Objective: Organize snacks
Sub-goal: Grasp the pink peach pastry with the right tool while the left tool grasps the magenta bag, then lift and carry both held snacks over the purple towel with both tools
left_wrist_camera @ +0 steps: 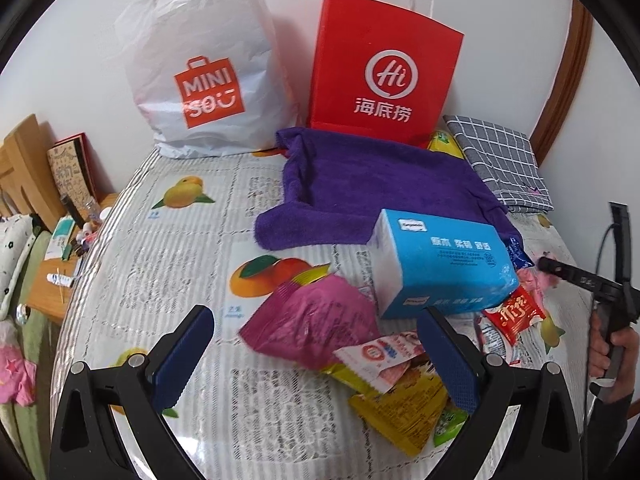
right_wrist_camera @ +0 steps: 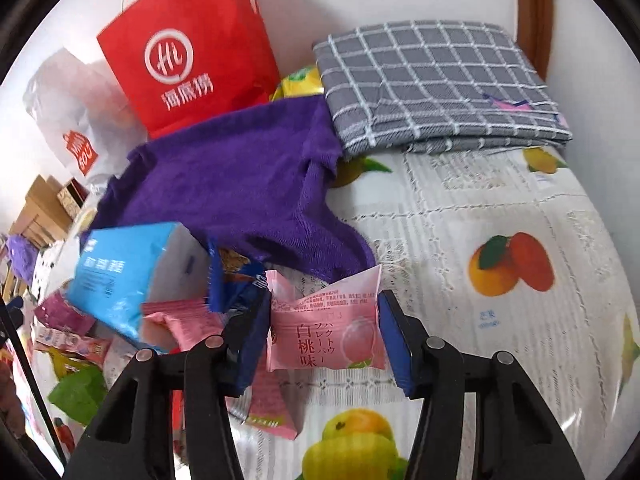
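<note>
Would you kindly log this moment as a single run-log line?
task: organize snacks | left claw: open over magenta packet | right claw: open around pink peach packet, not yet gripped | bags: upright behind

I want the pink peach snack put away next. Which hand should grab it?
The right gripper: its open fingers already sit on either side of the pink peach snack. The left gripper is open over other packets.
</note>
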`<state>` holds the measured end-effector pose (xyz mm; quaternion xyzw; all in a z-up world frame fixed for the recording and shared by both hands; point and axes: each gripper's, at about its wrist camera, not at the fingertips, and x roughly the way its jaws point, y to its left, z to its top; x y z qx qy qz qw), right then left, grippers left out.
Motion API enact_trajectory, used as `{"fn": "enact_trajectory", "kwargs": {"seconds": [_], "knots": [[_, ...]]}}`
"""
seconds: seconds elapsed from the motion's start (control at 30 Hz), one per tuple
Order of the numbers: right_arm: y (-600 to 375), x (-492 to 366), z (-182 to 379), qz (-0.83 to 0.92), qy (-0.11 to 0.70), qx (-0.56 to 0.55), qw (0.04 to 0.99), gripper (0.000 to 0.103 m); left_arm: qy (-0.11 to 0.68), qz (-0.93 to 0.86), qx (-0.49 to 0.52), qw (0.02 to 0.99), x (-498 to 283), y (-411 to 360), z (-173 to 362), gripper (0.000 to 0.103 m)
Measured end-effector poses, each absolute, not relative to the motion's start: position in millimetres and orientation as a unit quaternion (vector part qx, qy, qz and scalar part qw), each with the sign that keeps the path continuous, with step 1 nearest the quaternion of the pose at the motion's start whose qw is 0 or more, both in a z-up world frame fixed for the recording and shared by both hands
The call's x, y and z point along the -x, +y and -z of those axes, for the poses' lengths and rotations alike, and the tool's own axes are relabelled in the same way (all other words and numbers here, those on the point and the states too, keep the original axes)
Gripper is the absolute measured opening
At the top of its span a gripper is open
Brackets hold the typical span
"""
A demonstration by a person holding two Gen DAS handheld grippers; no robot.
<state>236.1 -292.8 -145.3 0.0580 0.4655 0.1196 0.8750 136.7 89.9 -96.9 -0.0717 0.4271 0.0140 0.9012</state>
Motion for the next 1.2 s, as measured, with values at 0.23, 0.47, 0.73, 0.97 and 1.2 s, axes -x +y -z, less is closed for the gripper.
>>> {"fn": "enact_trajectory", "kwargs": {"seconds": [0.23,0.47,0.73,0.97,1.2], "knots": [[-301,-199,125,-0.105,0.444,-0.063,0.888,0.053,0.435,-0.016,0.081,0.897,-126,100,104,0.102],[-297,-155,133,-0.110,0.444,-0.060,0.887,0.054,0.434,-0.015,0.081,0.897,-131,101,111,0.102],[-286,-130,168,-0.110,0.474,-0.050,0.872,0.054,0.457,-0.001,0.082,0.885,-165,94,124,0.102],[-279,-123,177,-0.108,0.466,-0.032,0.877,0.064,0.487,-0.008,0.082,0.870,-192,86,146,0.102],[-276,-124,180,-0.108,0.464,-0.025,0.879,0.069,0.498,0.018,0.122,0.858,-197,90,158,0.072]]}}
